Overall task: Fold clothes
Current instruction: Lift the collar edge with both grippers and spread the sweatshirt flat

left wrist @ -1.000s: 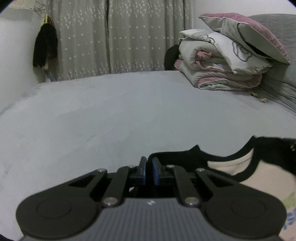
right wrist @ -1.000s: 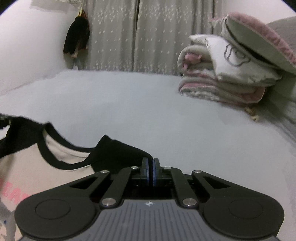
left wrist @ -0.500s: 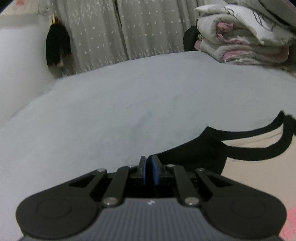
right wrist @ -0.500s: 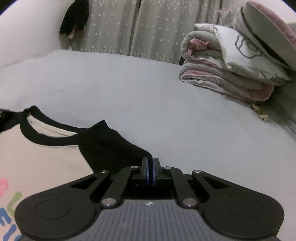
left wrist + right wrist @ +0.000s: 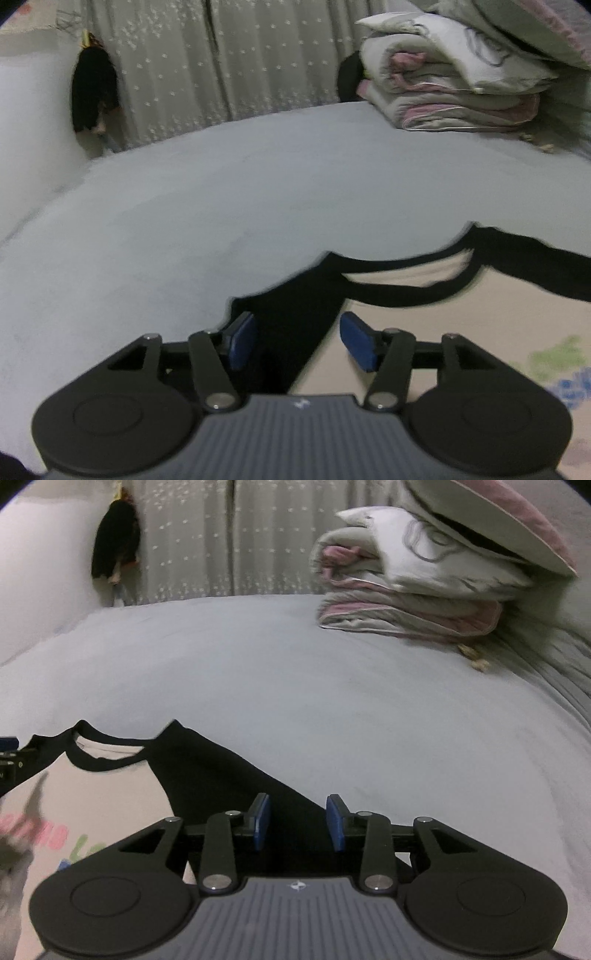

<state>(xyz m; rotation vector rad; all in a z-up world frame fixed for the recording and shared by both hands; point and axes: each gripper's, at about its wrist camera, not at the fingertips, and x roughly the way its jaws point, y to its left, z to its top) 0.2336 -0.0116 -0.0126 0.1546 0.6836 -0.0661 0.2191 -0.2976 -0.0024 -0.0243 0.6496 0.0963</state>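
Observation:
A cream T-shirt with black sleeves, a black collar and a coloured print lies flat on the grey bed; I see it as the shirt [image 5: 461, 321] in the left wrist view and the shirt [image 5: 103, 786] in the right wrist view. My left gripper [image 5: 298, 341] is open over the shirt's black left shoulder, blue pads apart, holding nothing. My right gripper [image 5: 298, 821] is open over the black right sleeve [image 5: 229, 775], also holding nothing. The left gripper's tip [image 5: 9, 755] shows at the left edge of the right wrist view.
The grey bed surface [image 5: 240, 192] stretches ahead. A stack of folded quilts and a pillow [image 5: 424, 583] sits at the far right. Dotted curtains [image 5: 229, 62] hang behind, and a dark item [image 5: 94, 96] hangs on the wall at left.
Both grippers have gone from shut on the shirt's shoulders to open, letting the shirt go. The shirt now lies flat on the bed.

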